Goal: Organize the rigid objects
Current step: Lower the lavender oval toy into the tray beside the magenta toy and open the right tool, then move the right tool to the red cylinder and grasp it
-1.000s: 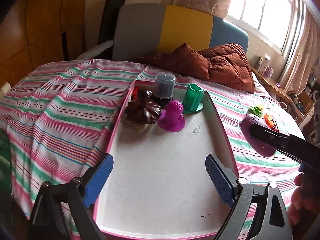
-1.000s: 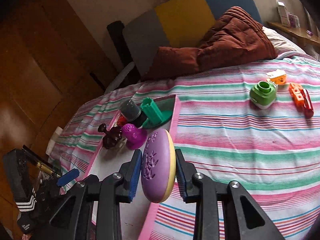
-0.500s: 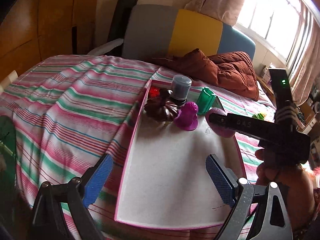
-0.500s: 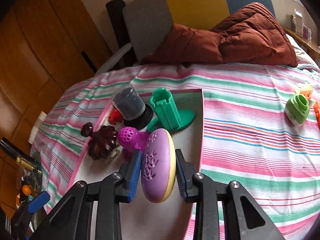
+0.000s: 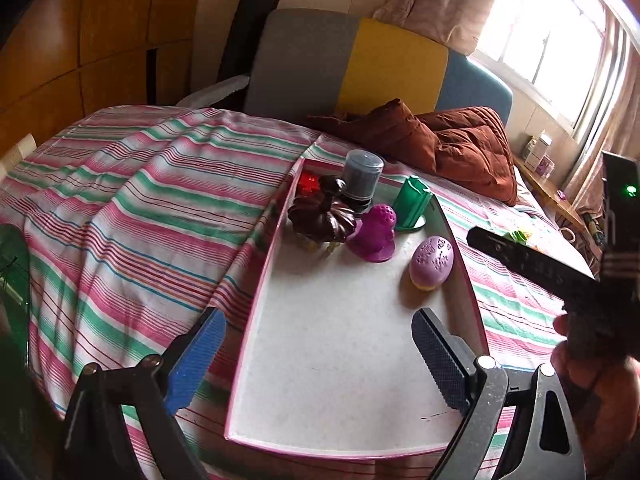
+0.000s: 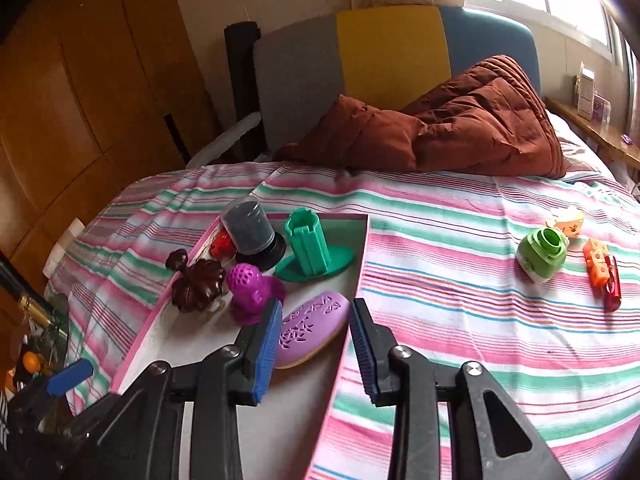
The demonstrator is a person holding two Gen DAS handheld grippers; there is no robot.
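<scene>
Now six toys on one tray [image 5: 256, 292], three off.

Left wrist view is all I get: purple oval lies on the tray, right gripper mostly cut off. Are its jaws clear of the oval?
Observer: Yes. The right gripper is open. Its jaws have just been opening, and the purple oval lies flat on the tray, with a clear gap at the right pad.
Operator: What's still out on the bedspread?
Observer: A green cap-like piece, and beside it an orange block with a red piece against it.
</scene>
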